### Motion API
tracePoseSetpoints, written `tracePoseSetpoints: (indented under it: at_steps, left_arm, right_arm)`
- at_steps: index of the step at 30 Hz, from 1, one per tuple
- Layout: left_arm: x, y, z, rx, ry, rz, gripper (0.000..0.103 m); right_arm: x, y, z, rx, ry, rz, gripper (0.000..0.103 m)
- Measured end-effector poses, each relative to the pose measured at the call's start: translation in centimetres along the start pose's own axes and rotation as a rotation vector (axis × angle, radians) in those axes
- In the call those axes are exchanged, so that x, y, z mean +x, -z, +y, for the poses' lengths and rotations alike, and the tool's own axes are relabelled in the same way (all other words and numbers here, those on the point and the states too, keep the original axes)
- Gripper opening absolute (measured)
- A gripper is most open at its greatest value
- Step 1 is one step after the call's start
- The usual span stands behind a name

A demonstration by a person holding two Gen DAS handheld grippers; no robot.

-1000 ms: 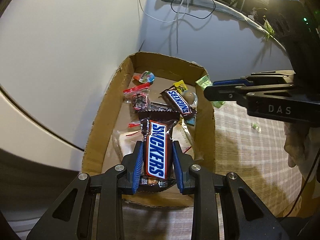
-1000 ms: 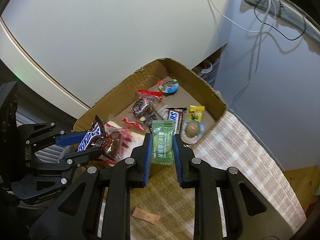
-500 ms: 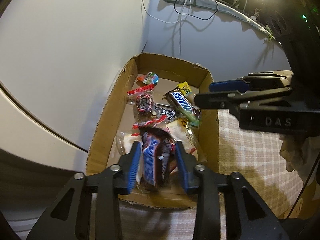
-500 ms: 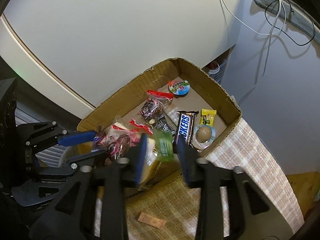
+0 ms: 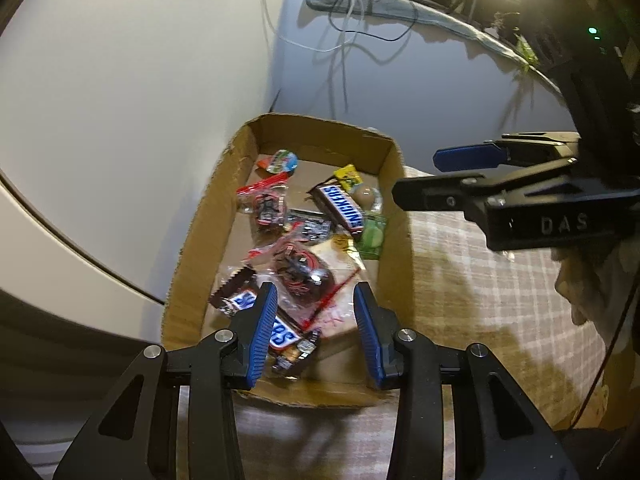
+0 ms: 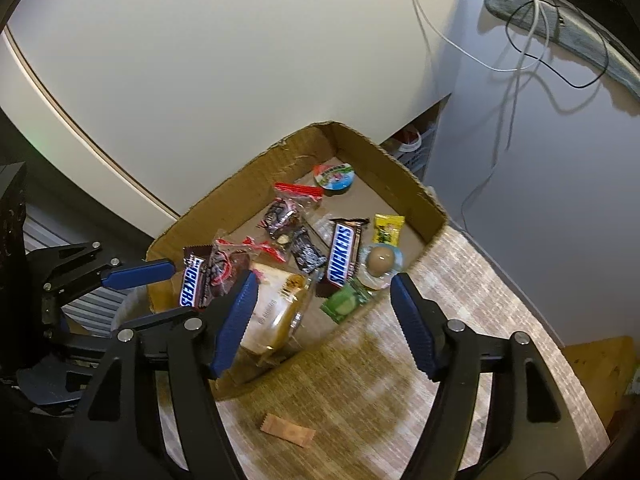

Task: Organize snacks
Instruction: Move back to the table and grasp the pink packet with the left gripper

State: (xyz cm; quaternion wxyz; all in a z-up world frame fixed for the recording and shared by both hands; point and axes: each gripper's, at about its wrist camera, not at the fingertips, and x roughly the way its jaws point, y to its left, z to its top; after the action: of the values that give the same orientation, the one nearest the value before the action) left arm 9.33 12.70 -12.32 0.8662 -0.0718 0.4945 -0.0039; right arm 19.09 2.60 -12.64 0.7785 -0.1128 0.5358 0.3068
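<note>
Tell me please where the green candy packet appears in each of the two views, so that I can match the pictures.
Left wrist view: the green candy packet lies at the right wall of the cardboard box, just below the far Snickers bar.
Right wrist view: the green candy packet lies by the near wall, between the blue fingers.
Shared landmark: the far Snickers bar, right beside the packet.

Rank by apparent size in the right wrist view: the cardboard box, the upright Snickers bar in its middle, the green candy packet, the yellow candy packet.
1. cardboard box
2. Snickers bar
3. green candy packet
4. yellow candy packet

The green packet lies nearer the camera, so its lead over the yellow one is unsure.
</note>
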Motion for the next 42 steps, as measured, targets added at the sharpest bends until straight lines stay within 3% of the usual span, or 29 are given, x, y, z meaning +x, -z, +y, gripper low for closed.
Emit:
tracePoseSetpoints:
  at_steps: [10, 22, 32, 42]
  left_arm:
    - [-0.7, 2.2, -4.6, 0.072, 0.113, 0.031, 0.038]
    - [0.5, 7.8, -8.8, 0.030, 0.217, 0.143, 0.038]
    - [3.4, 9.9, -9.6, -0.030, 0.149, 0.119, 0.038]
    - [5.6, 10.8, -9.5, -0.058, 0.096, 0.086, 0.038]
  right_arm:
    - [-2.8, 3.4, -4.0, 0.059, 0.032, -0.002, 0.071]
    - [-4.6, 10.1, -8.7, 0.142, 0.085, 0.036, 0.071]
    - [-3.4, 15.3, -11.9, 0.183, 0.110, 0.088, 0.071]
    - [-1.4, 15.3, -13.0, 0.171, 0.121, 0.046, 0.071]
